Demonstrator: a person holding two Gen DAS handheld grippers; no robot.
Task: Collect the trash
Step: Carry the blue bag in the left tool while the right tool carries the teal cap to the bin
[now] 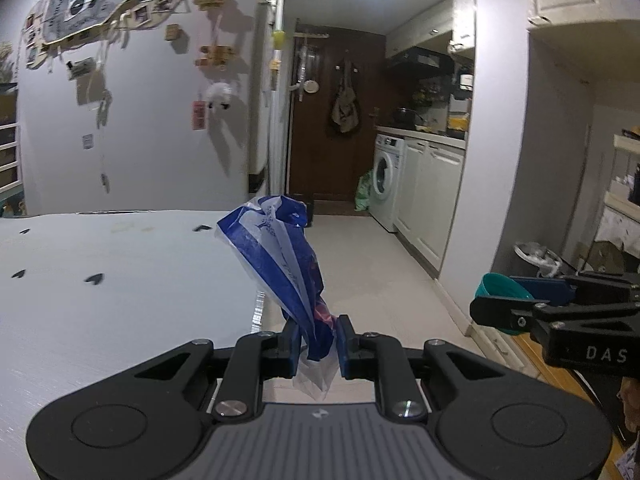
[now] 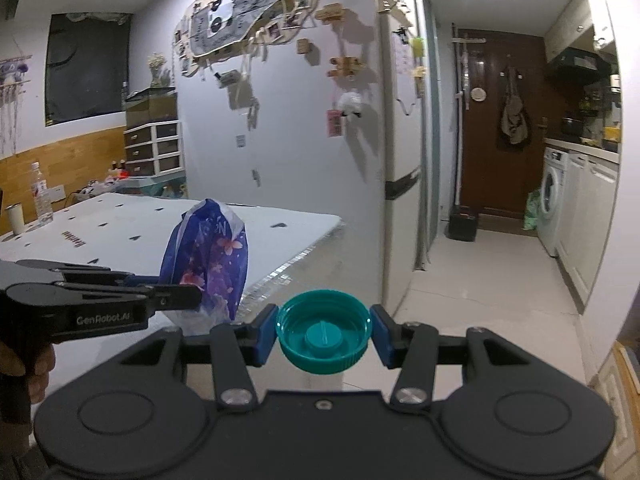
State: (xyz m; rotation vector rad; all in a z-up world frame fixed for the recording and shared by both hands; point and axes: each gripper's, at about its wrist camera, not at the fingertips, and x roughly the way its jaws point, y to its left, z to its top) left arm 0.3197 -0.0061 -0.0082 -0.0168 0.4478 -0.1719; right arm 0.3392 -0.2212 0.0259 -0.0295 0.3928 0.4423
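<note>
A crumpled blue and white plastic wrapper (image 1: 280, 264) stands up from my left gripper (image 1: 318, 340), which is shut on its lower end at the white table's corner. The right wrist view shows the same wrapper (image 2: 208, 256) with purple flower print, pinched in the left gripper (image 2: 188, 296) at the left. My right gripper (image 2: 324, 334) is shut on a large teal bottle cap (image 2: 324, 332), hollow side facing the camera, held in the air off the table's edge. From the left wrist view the cap (image 1: 500, 292) and right gripper (image 1: 516, 300) appear at the right.
The white table (image 2: 120, 224) carries a clear water bottle (image 2: 40, 196) and a cup (image 2: 15, 220) at its far left. A fridge (image 2: 304, 140) covered in magnets stands behind. A round bin (image 1: 536, 256) sits on the floor at the right, near white cabinets and a washing machine (image 1: 386, 182).
</note>
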